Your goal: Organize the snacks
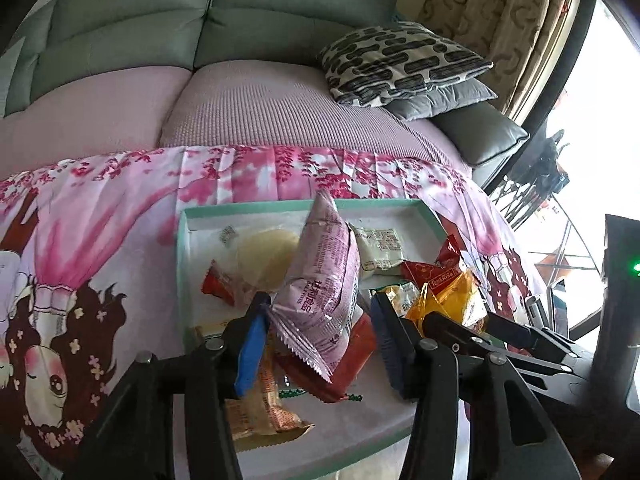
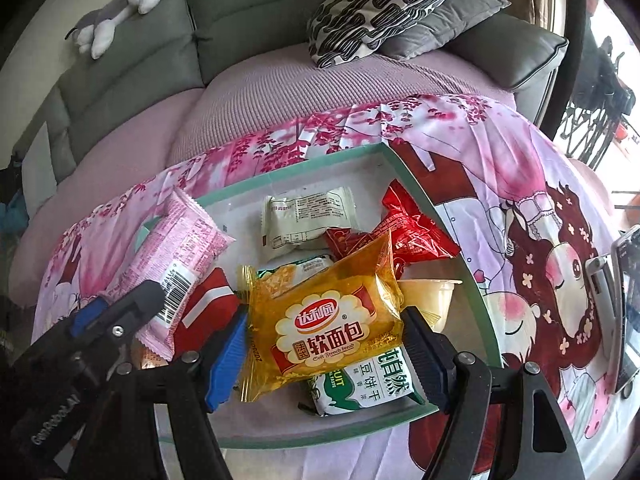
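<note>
A pale lilac snack pack (image 1: 324, 280) with dark print is standing out against the white tray (image 2: 296, 184) with its mint-green rim. A translucent amber bread pack (image 2: 324, 320) is showing a red-and-white label, and a green-and-white biscuit pack (image 2: 360, 388) is lying at the tray's near edge. Pink blossoms are covering the cloth (image 1: 120, 208); black dashes are patterning the white cushion (image 1: 400, 60).

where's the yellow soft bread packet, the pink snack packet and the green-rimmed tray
yellow soft bread packet (image 2: 324, 320): right wrist view, on its printed label
pink snack packet (image 1: 320, 276): left wrist view, on the middle of its back face
green-rimmed tray (image 2: 320, 166): right wrist view, on its far rim
</note>
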`<state>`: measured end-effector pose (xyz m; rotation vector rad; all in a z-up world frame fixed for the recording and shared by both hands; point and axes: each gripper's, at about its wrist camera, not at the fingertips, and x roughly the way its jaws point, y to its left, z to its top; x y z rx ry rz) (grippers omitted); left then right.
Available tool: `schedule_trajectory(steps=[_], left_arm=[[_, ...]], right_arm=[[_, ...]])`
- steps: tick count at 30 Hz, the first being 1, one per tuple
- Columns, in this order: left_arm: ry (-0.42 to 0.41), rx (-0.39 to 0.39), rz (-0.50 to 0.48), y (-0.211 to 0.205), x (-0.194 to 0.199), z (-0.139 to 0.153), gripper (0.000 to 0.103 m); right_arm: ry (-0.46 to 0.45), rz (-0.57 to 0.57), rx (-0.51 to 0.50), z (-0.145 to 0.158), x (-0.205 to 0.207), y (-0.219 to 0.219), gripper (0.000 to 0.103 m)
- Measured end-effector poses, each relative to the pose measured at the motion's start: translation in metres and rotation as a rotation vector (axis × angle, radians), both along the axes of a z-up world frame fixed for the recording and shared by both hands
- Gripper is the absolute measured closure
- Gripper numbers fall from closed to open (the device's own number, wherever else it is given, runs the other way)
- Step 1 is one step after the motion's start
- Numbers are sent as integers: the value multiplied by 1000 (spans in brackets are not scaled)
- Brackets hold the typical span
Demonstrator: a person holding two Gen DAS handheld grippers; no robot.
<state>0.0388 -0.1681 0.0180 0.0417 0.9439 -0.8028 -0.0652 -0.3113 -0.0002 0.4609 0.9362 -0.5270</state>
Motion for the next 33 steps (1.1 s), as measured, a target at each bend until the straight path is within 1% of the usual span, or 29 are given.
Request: schedule_trajectory(steps=[1,3,7,9,12,13,14,15,17,19,20,25,27,28,30,31,33], left_arm=[[3,2,13,3,0,2,44],[15,16,44,10,1,4,33],[10,26,100,24,3,10,26],[-7,33,129,31,3,15,14],[-31,52,174,41,4,19,12],[-38,60,192,45,4,19,12],[-43,67,205,48,5,19,9],[-54,77,227,52,4,19,1],[-82,129,274,60,3,16,0],[-132,203,317,67,1,13,0],[-142,223,326,69,1,13,0],[-197,372,419,86,-4,9,0],[-212,432,464,93,-8,6,0],[-224,476,485,95,-11,5,0],[-251,531,509,98,-17,4,0],[-256,545,515,101,-20,3,0],[-238,539,508,103,-24,2,0]], right_arm=[[1,2,0,0,1,0,25],[6,6,1,-1,1,2,25],[11,9,-3,-1,3,4,22],[13,12,-7,-1,4,5,19],[10,19,-9,-1,3,6,17],[9,22,-7,-2,3,7,13],[7,25,-5,-2,3,7,3],[2,27,-6,-2,2,8,0],[-13,39,-11,0,1,10,0],[-22,47,-18,2,1,13,0],[-24,49,-21,3,0,15,0],[-40,69,-45,10,-4,29,0],[-48,78,-51,12,-7,36,0],[-51,78,-54,13,-9,39,0],[-54,84,-64,16,-15,46,0],[-55,91,-71,16,-17,51,0],[-55,105,-83,17,-23,60,0]])
